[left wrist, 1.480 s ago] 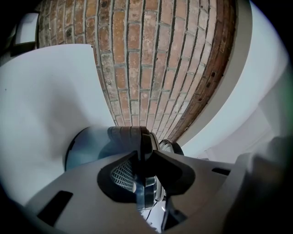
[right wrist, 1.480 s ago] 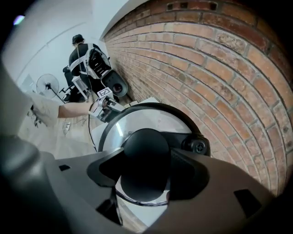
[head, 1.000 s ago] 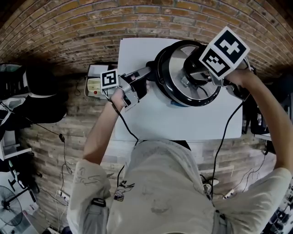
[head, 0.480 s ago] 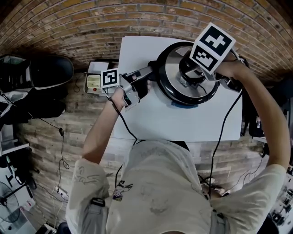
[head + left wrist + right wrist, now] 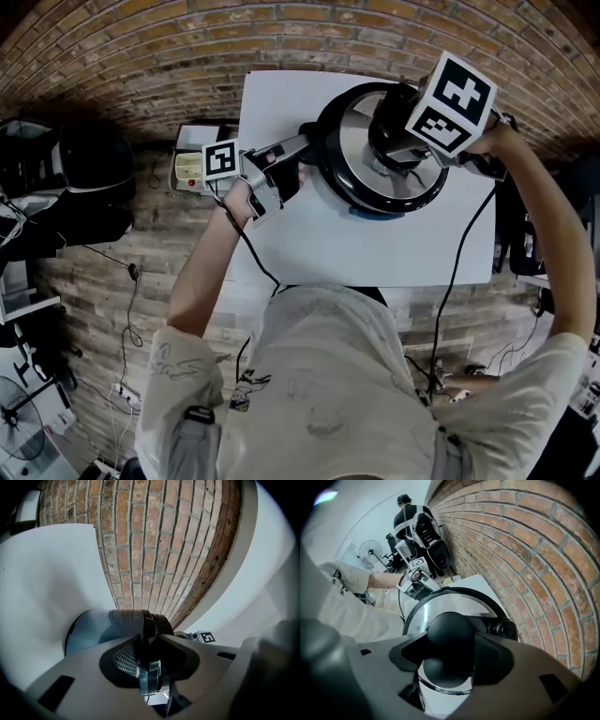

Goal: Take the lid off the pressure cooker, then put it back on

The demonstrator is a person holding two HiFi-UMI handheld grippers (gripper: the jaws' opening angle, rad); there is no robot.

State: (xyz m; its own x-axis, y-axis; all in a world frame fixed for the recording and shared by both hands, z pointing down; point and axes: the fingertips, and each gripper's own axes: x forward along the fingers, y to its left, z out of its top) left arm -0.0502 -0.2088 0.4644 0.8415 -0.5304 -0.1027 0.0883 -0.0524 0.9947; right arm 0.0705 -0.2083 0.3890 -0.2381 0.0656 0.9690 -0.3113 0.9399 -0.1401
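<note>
lid (image 5: 354, 155) on pressure cooker (image 5: 86, 632) on table (image 5: 375, 253) (far side), left gripper (image 5: 292, 150) left, right gripper (image 5: 394, 148) above

Pale shirt (image 5: 328, 375), perhaps faintly printed

The pressure cooker's lid (image 5: 349, 164) is mirror-bright silver inside a black rim. Its knob (image 5: 451, 632) is plain black, and so is the cooker's side handle (image 5: 150, 625). At the cooker's foot a blue sliver (image 5: 370, 214) shows, perhaps its base. The table (image 5: 281, 234) under the cooker is plain white. The left gripper (image 5: 150, 663) and the right gripper (image 5: 451, 657) are pale grey with dark pads. The cube (image 5: 222, 159) left of the cooker and the cube (image 5: 452, 103) above its lid both carry black squares on white. Behind the cooker the wall (image 5: 525, 541) is red-brown brick with pale mortar.
</note>
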